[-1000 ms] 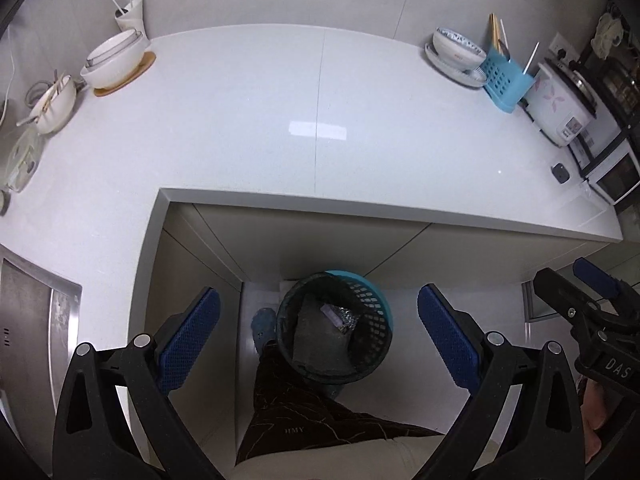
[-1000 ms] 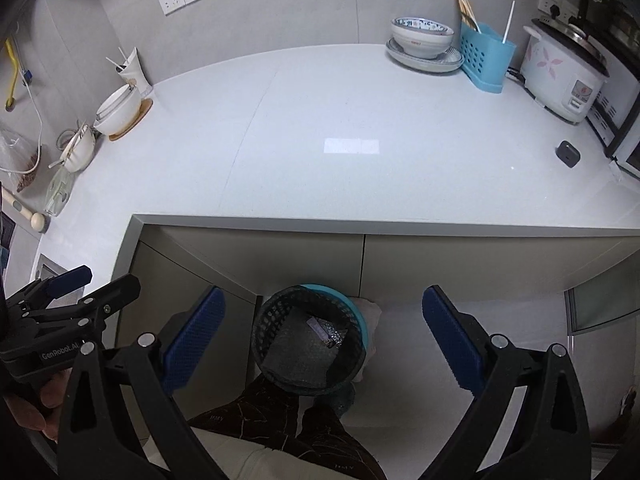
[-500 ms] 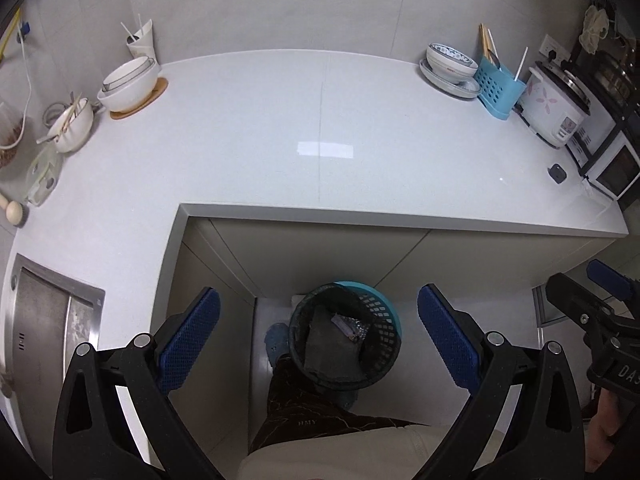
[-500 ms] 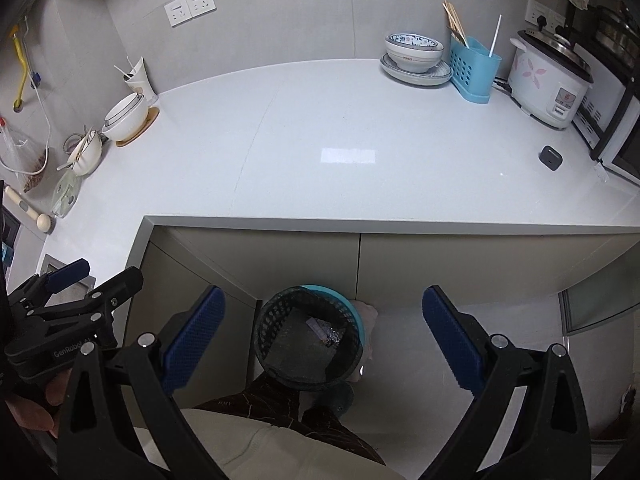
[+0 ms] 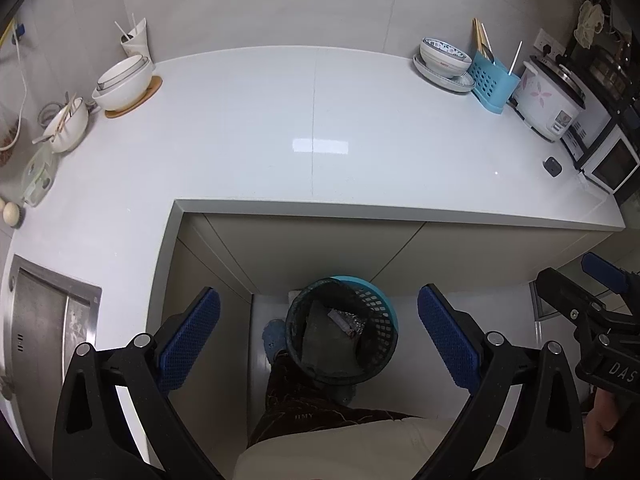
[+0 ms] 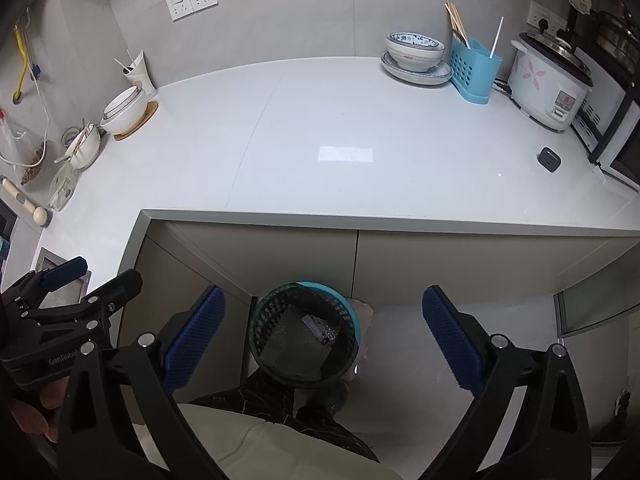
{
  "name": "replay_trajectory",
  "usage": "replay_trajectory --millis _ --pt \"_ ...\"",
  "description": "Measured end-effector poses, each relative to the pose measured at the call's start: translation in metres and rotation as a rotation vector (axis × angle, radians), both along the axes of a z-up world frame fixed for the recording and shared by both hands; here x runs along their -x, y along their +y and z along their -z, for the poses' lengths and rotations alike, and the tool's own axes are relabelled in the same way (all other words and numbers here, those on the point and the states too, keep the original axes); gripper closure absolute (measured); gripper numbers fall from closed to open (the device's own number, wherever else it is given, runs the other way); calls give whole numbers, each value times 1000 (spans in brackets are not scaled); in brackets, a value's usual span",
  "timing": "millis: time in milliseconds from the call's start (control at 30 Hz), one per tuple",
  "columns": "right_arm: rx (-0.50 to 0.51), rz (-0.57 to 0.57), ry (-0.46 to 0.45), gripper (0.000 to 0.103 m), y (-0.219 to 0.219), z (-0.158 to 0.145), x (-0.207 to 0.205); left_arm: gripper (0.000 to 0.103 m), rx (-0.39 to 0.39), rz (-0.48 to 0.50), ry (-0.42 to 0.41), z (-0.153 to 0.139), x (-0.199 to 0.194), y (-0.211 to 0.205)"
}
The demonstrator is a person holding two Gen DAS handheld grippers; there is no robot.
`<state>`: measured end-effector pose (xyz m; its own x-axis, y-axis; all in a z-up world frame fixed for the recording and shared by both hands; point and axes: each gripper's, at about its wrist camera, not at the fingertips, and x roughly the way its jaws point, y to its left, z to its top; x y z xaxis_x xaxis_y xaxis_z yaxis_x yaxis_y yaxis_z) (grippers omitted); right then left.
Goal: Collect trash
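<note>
**Two open grippers above the trash bin**

The left gripper (image 5: 318, 336) has its blue pads spread wide apart and holds nothing. The right gripper (image 6: 324, 338) is the same – wide open, nothing between its pads. Both hang high over the floor, in front of the white counter (image 5: 312, 128).

The trash bin (image 5: 344, 340) stands on the floor below, close to the cupboard doors, right by the person's leg (image 5: 308, 408). It is a dark mesh basket with a blue rim on the far side. Inside lies a shiny crumpled wrapper (image 5: 346, 320) on a dark liner; what else is under it cannot be made out. A shoe (image 5: 272, 338) peeks out beside the bin, mostly hidden.

The sink (image 5: 44, 320) is cut off at the left edge. A small dark thing (image 6: 549, 159) sits near the rice cooker (image 6: 548, 88) – too small to tell what it is.
</note>
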<state>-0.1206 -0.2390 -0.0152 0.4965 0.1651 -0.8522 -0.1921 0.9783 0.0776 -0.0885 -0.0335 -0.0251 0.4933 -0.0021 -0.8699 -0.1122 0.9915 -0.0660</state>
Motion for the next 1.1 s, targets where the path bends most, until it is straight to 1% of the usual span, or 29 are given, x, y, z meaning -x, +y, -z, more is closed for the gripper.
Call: replay_trajectory --millis 333,733,1100 --pt "3 -3 9 8 1 2 -1 6 -11 15 -10 -4 2 -3" --pt "1 -2 9 8 0 3 -1 6 -6 14 -2 -3 3 -3" --pt "-14 12 6 8 -3 2 1 6 -4 20 -13 -7 2 -7"
